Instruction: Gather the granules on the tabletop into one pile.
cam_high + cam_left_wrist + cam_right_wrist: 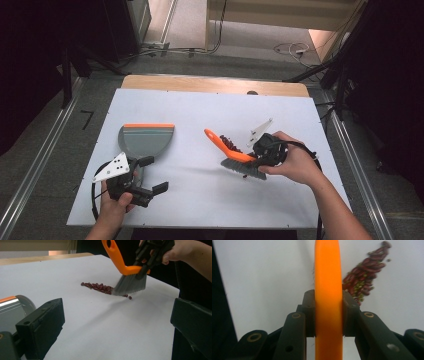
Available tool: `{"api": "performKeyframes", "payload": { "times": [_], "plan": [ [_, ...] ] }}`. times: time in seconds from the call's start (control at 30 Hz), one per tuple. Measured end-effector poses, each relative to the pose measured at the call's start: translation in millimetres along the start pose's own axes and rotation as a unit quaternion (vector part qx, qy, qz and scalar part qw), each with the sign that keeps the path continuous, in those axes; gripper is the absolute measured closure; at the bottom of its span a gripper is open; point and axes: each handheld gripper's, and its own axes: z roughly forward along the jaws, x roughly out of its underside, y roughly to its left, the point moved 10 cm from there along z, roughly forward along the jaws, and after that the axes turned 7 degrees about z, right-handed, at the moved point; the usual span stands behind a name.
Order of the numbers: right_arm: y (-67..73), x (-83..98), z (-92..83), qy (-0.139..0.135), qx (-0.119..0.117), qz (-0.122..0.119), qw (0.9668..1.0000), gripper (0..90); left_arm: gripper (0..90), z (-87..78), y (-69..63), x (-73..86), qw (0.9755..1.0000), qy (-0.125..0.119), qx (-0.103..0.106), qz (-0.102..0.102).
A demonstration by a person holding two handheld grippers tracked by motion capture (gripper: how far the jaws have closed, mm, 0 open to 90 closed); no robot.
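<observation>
While the right gripper (258,161) clamps its jaws on the orange back of the brush (235,159), the brush's grey bristles rest on the white table (200,200) right of its middle, nearer the right edge than the left. Seen from the right gripper view, both black jaws press flat against the sides of the orange back (328,302). The handle slants up and away toward the far edge. A small heap of red beans (230,144) lies just beyond the bristles, touching their tips in the left gripper view (100,287), with a bean or two loose on the near side of the brush.

Near the front left corner, the left gripper (150,177) hangs with its jaws spread wide and nothing between them. Just beyond it sits the grey dustpan (147,140), its orange lip turned toward the far edge and its handle pointing at the near edge, beside the gripper. Dustpan and beans are well apart.
</observation>
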Motion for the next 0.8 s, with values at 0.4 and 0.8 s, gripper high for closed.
{"api": "performKeyframes", "payload": {
  "times": [0.4, 0.8],
  "plan": [
    [-5.0, 4.2, 24.5, 0.013, -0.028, -0.04, 0.9988, 68.6, 0.4, 0.8, -0.9, -0.1, 1.0, 0.0, 0.0, 0.001],
    [-30.5, -13.4, 32.6, -0.002, -0.033, -0.061, 0.9976, 68.3, 0.4, 0.7, -1.0, 0.0, 1.0, 0.0, 0.001, 0.001]
  ]
}}
